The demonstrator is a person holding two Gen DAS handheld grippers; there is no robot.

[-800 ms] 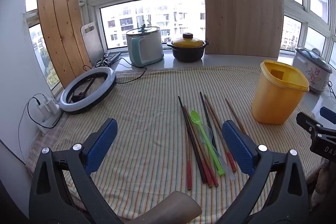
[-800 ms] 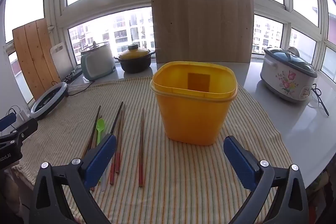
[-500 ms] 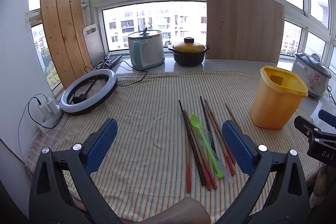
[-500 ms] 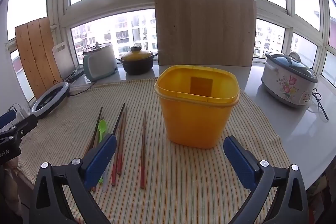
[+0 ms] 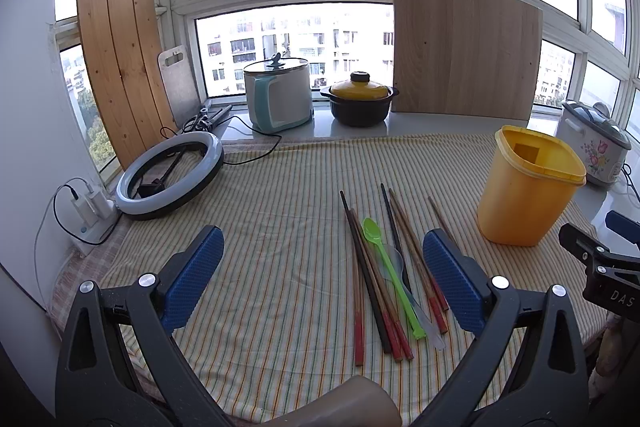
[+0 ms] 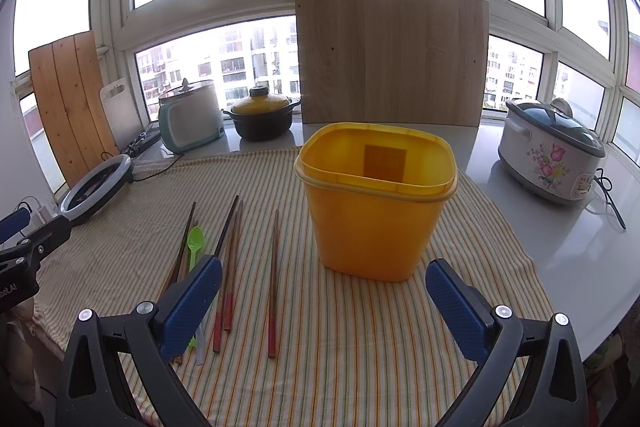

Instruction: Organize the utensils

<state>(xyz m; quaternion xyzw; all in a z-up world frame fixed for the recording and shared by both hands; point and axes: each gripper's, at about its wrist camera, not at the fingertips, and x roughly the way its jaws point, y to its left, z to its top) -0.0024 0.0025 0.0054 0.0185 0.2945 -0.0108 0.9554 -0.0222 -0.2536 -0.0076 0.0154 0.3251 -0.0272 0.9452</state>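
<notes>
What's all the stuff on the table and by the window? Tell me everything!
bin: one, yellow, open, empty, on the cloth, right side
chopsticks: several, brown and black, some red-ended, loose on the cloth left of the bin
spoon: one green, among the chopsticks; a clear one lies beside it
cloth: one, striped, covering the table
ring light: one, white, flat, left end of the cloth
charger: one, white, left edge
cooker: one, white and teal, sill
pot: one, black with yellow lid, sill
floral cooker: one, white, far right
boards: two big wooden ones and a small pale one, leaning on the windows
left gripper: black, blue pads, open, empty
right gripper: same, open, empty
</notes>
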